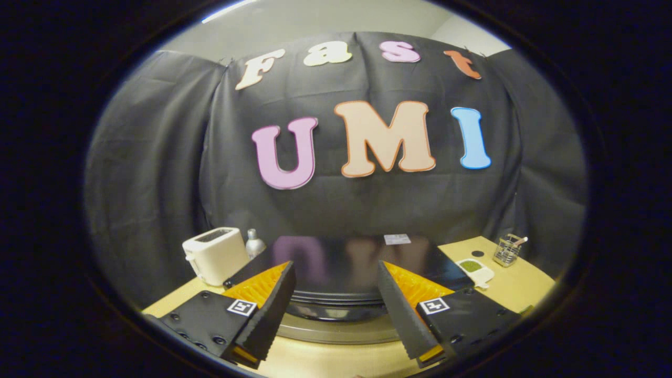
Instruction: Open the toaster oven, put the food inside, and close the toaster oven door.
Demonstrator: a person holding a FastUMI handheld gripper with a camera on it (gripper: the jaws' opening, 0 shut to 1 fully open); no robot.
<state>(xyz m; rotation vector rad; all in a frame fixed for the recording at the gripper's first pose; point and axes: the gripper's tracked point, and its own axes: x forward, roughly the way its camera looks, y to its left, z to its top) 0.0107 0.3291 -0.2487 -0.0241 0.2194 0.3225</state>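
Presently — gripper (336, 315), fingers spread wide, holding nothing; glossy black toaster oven (341, 262) just ahead between them, seen from above, its door handle not discernible — advisably descend to the front edge before closing on any handle.

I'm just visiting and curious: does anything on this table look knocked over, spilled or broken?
Nothing stands out. The toaster oven, white toaster, bottle and wire holder all stand upright; the tongs hang open above.
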